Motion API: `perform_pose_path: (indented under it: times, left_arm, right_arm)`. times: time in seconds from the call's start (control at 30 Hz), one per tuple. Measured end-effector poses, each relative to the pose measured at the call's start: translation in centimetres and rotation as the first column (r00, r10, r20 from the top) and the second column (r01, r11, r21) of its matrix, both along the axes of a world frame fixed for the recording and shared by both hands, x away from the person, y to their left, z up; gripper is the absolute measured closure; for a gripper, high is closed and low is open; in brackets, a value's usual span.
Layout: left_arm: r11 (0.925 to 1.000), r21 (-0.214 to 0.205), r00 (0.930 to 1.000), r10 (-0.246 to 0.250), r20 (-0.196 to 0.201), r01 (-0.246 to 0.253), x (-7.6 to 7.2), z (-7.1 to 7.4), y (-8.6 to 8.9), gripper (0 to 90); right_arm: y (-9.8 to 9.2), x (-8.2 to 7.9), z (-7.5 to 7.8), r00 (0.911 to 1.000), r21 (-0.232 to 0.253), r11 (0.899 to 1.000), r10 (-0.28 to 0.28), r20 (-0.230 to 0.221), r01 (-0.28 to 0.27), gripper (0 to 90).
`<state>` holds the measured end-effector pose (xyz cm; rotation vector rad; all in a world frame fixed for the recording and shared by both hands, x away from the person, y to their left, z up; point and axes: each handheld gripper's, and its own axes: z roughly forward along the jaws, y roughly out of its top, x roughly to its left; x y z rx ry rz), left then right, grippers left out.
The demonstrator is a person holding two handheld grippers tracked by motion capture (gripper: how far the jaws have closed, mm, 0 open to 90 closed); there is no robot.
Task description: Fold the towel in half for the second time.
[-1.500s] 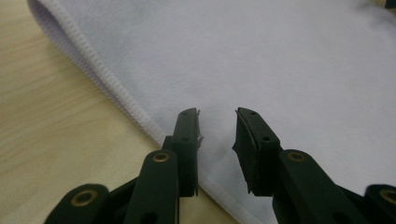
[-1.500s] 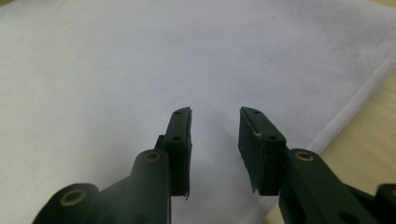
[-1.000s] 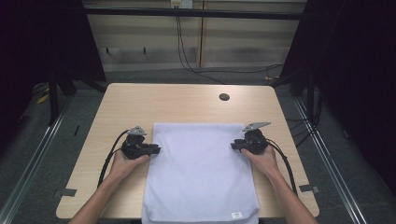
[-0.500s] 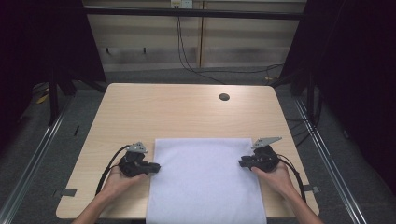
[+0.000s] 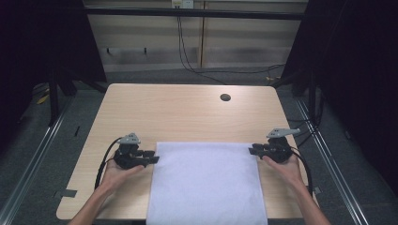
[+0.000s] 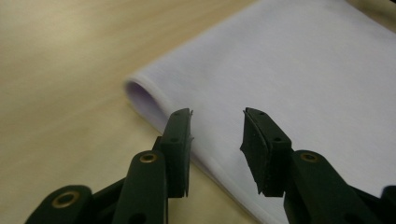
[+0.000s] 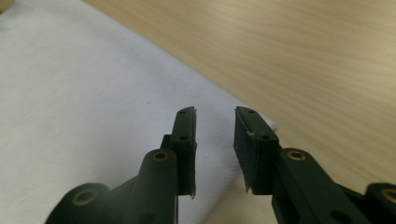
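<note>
Folded white cloth [image 5: 206, 183] lies on the worktop [image 5: 178, 112]; we see left tool [image 5: 153, 159] and right tool [image 5: 253, 150] gaping at its far corners.

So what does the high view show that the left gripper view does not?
High view alone: the whole table, its round hole, both hands, the right hand-held gripper, and the cloth hanging over the near edge. Left gripper view alone: the cloth's rolled fold at its corner, seen close. Both: the cloth, the wood top, the left hand-held gripper open beside it.
</note>
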<state>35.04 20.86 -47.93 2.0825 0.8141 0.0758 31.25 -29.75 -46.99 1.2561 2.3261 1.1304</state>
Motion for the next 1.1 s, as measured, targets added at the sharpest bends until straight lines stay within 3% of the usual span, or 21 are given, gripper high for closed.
perform_pose_path:
  times: [0.1,0.17,0.33,0.53,0.63,0.67,0.77,0.83,0.93,1.03,1.1]
  left_arm:
    - [0.9985,0.010,0.9983,0.053,0.021,-0.054,1.4,0.1,0.3,60.8]
    - [0.9981,0.017,0.9979,0.060,0.026,-0.060,2.4,-0.1,0.3,59.5]
    - [0.9973,-0.009,0.9971,0.072,-0.023,-0.073,4.5,-0.8,-0.2,53.0]
    - [0.9988,0.013,0.9987,0.047,-0.019,-0.046,4.6,-1.1,-1.5,48.5]
    - [0.9990,0.022,0.9981,0.040,-0.047,-0.039,4.7,-1.8,-1.6,47.8]
    - [0.9987,0.037,0.9979,0.036,-0.053,-0.034,4.8,-2.0,-1.6,47.5]
    - [0.9990,0.026,0.9972,0.039,-0.063,-0.038,4.8,-2.2,-1.6,48.1]
    - [0.9989,0.038,0.9977,0.029,-0.061,-0.026,4.9,-2.5,-1.6,51.9]
    - [0.9993,0.036,0.9980,0.001,-0.064,0.001,4.8,-2.5,-1.5,70.1]
    - [0.9998,-0.007,0.9967,-0.019,-0.079,0.018,4.7,-2.3,-1.2,84.8]
    - [0.9995,-0.030,0.9963,-0.014,-0.085,0.011,4.7,-1.9,-1.0,86.3]
  right_arm:
    - [-0.8,1.1,-0.1,0.9995,0.011,0.999,-0.032,0.001,0.032,67.9]
    - [-1.2,1.9,-0.7,0.9993,0.011,0.999,-0.036,-0.011,0.036,66.3]
    - [-1.5,3.2,-1.8,0.9970,0.005,0.998,-0.067,-0.039,0.068,60.0]
    - [-0.6,4.6,-2.3,0.9975,0.050,0.998,-0.035,-0.061,0.038,60.6]
    - [-0.4,4.5,-2.7,0.9968,0.010,0.999,-0.036,-0.072,0.037,61.0]
    - [-0.5,4.5,-2.8,0.9962,0.025,0.999,-0.032,-0.080,0.034,61.0]
    - [-0.5,4.3,-3.3,0.9950,0.020,1.000,-0.018,-0.098,0.020,61.1]
    - [-0.5,4.2,-3.3,0.9946,0.018,1.000,-0.022,-0.101,0.024,62.2]
    - [-0.5,4.2,-3.3,0.9948,0.014,1.000,-0.005,-0.102,0.007,73.5]
    - [-0.5,4.1,-3.2,0.9937,0.025,1.000,0.018,-0.110,-0.015,84.0]
    - [-0.4,4.2,-2.8,0.9943,0.028,0.999,0.020,-0.104,-0.017,85.6]
